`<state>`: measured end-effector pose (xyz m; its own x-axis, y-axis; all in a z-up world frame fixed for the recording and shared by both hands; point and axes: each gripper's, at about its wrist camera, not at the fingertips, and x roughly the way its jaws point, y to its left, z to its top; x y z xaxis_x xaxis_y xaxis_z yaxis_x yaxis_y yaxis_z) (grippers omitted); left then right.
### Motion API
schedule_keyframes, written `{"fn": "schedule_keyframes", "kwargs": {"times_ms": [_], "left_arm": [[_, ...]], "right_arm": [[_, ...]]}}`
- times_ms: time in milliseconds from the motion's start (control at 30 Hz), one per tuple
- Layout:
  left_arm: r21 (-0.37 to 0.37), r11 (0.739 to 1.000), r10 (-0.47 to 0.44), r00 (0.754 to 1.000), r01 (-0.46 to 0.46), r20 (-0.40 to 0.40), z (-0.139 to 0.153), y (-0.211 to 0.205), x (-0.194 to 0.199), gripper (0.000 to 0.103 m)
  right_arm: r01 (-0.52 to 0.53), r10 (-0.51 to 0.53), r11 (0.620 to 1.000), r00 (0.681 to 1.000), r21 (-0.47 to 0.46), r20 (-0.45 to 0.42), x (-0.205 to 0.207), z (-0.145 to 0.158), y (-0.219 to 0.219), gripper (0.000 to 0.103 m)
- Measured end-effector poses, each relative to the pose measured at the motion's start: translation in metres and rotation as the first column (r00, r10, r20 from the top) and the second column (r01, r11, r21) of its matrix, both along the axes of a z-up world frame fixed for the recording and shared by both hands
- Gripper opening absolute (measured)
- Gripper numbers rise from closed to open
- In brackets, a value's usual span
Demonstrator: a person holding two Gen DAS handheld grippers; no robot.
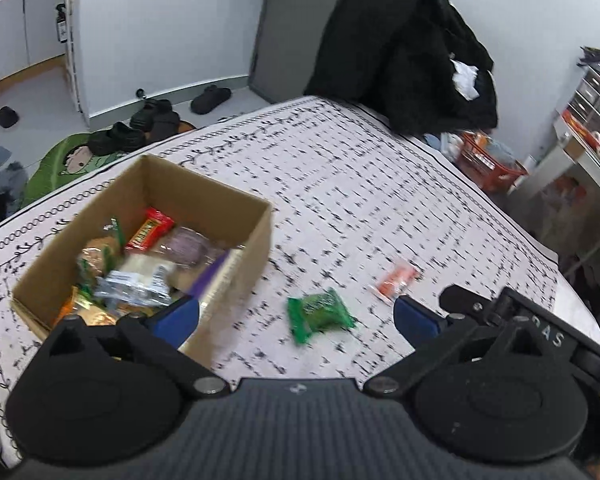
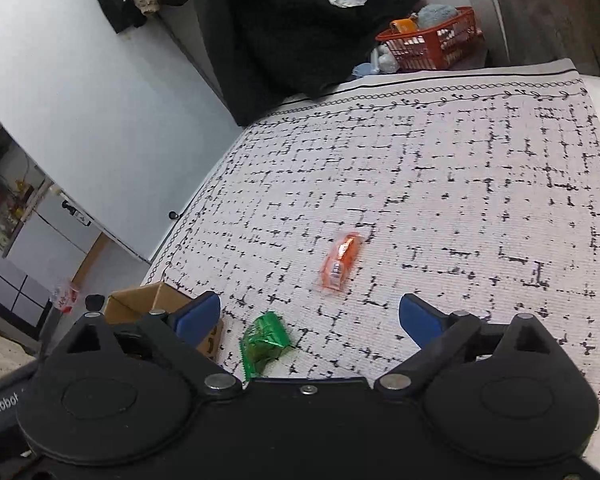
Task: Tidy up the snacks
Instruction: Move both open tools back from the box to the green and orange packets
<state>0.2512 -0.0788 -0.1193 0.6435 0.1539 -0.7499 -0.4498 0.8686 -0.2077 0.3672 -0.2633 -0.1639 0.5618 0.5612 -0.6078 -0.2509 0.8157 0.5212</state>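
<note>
**Two loose snacks on the cloth, both sets of fingers wide and empty**

A green snack packet (image 1: 320, 314) lies flat on the surface, ahead of the left gripper (image 1: 296, 316) and in the gap between its two blue fingers (image 1: 176, 318), touching neither. An orange snack packet (image 1: 394, 278) lies just beyond it, near the right-hand finger. The left fingers are spread wide and hold nothing.

From the right gripper (image 2: 310, 316) the same green packet (image 2: 264, 342) sits low in view, nearer its left-hand finger (image 2: 198, 316), while the orange packet (image 2: 340, 262) lies farther out on the cloth, ahead of the gap. These fingers too stand wide apart with nothing between the pads.

To the left of the packets stands an open cardboard box (image 1: 256, 236) filled with wrapped snacks, a red bar among them (image 1: 150, 230).

The surface (image 1: 380, 184) wears a white cloth with black dashes and a looped border. At its far edge a black garment (image 1: 404, 48) is heaped, and an orange basket (image 2: 432, 42) sits on the floor beyond. Dark shoes (image 1: 156, 120) and a green mat lie on the floor by a pale wall.
</note>
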Motion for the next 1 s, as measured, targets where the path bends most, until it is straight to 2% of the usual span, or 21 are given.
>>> {"fn": "schedule_keyframes", "kwargs": {"times_ms": [167,333,667,900,1000], "left_arm": [[-0.008,1.0,-0.021,1.0,0.021,-0.007,-0.006,-0.018,0.007,0.103],[-0.011,0.999,-0.044,0.999,0.043,-0.021,-0.013,-0.032,0.016,0.103],[-0.033,0.999,-0.019,1.0,0.019,-0.01,-0.035,-0.044,0.029,0.102],[-0.013,1.0,0.009,1.0,-0.009,-0.023,-0.052,-0.047,0.039,0.096],[-0.013,1.0,0.025,0.999,-0.025,-0.028,-0.06,-0.047,0.045,0.09]], "right_arm": [[0.025,-0.023,0.999,0.998,0.024,-0.059,0.01,-0.012,-0.013,0.097],[0.026,-0.023,0.999,0.998,0.038,-0.062,0.014,-0.018,-0.024,0.097],[0.038,-0.029,0.996,0.995,0.087,-0.1,0.025,-0.032,-0.036,0.096],[-0.004,0.016,0.994,0.994,0.112,-0.104,0.036,-0.041,-0.032,0.095],[-0.024,0.036,0.993,0.994,0.112,-0.106,0.041,-0.044,-0.025,0.09]]}}
